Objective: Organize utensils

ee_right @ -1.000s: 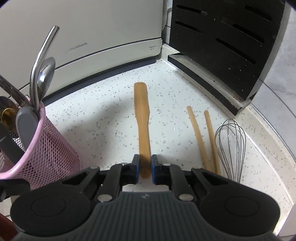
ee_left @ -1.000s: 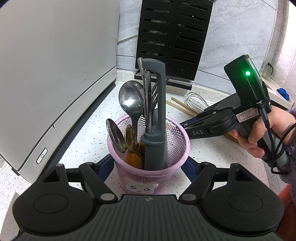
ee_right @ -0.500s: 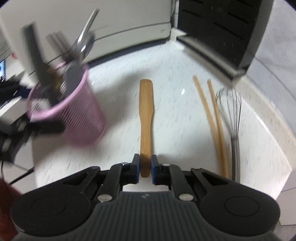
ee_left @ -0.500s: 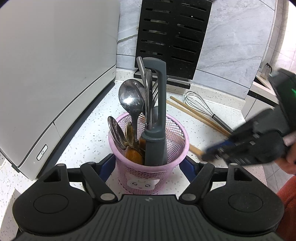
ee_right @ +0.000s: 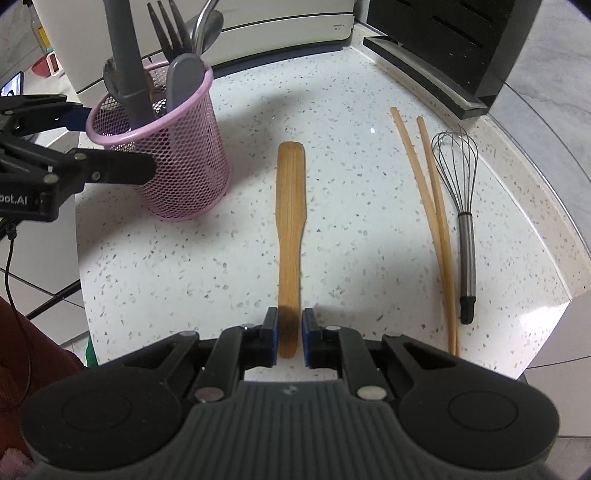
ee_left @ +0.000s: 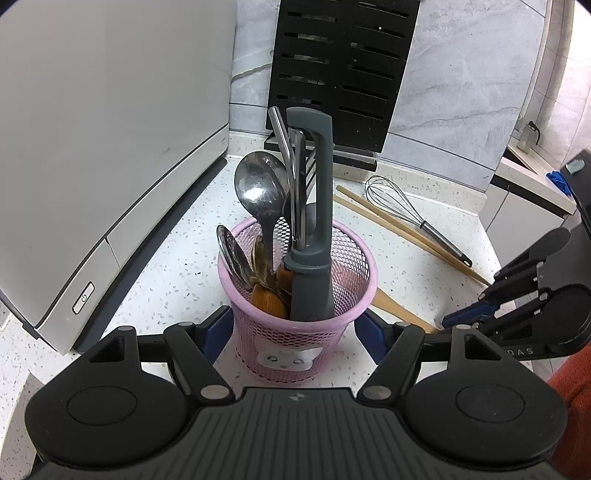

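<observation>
Where the speckled white counter [ee_right: 332, 110] meets a white appliance [ee_left: 92, 147] at nine o'clock, the listing begins.

Item one: left gripper [ee_left: 295, 328], at six o'clock in its own view. Its jaws have just been closing around the pink mesh cup [ee_left: 295, 332], and the blue pads now sit against the cup's sides at its lower half, so it reads as grasping the cup.

Item two: pink mesh cup, upright, at ten o'clock in the right wrist view. Contents: a tall grey-handled tool [ee_left: 310, 221], a large metal spoon [ee_left: 258, 188], a fork [ee_right: 168, 27], further spoons and a wooden piece low inside.

Item three: wooden spatula [ee_right: 290, 221], at centre of the right wrist view, blade toward twelve o'clock, handle toward six. Whether it lies on the counter or is lifted off it cannot be told.

Item four: right gripper [ee_right: 290, 336], clenched on the spatula's handle end, a blue pad on either edge.

Item five: two wooden chopsticks [ee_right: 428, 206], at two o'clock, lying side by side.

Item six: wire whisk [ee_right: 460, 206], just beside the chopsticks, at three o'clock.

Item seven: black slotted rack [ee_left: 343, 62], upright at one o'clock against the grey wall.
</observation>
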The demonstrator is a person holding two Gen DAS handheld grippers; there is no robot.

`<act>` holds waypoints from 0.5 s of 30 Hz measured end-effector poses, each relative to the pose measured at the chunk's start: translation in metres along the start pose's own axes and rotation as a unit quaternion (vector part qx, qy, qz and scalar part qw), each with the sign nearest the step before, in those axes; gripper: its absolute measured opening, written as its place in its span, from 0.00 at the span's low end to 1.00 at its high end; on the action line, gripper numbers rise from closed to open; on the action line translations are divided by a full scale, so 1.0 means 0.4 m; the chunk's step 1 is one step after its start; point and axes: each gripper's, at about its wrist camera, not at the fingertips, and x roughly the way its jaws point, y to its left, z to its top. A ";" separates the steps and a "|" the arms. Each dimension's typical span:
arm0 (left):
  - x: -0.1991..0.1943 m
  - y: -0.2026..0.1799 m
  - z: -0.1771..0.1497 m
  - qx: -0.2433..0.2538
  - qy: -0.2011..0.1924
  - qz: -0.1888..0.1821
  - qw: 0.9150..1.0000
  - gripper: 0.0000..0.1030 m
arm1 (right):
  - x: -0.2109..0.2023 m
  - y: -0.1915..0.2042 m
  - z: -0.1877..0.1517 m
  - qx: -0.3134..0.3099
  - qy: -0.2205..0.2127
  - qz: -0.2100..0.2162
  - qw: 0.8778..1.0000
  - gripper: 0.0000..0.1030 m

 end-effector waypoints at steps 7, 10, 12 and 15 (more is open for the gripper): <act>0.010 0.000 0.004 -0.001 -0.002 0.001 1.000 0.86 | -0.012 0.002 0.069 -0.013 -0.014 0.006 1.000 0.17; 0.014 0.000 0.003 0.003 -0.005 0.002 1.000 0.88 | -0.008 -0.003 0.119 -0.008 -0.032 0.011 0.999 0.24; 0.015 0.002 0.004 0.002 -0.006 0.002 1.000 0.89 | -0.001 0.001 0.148 -0.015 -0.044 0.010 0.999 0.30; 0.016 0.003 0.004 0.002 -0.006 0.002 1.000 0.89 | 0.023 0.008 0.194 -0.023 -0.051 -0.007 0.998 0.34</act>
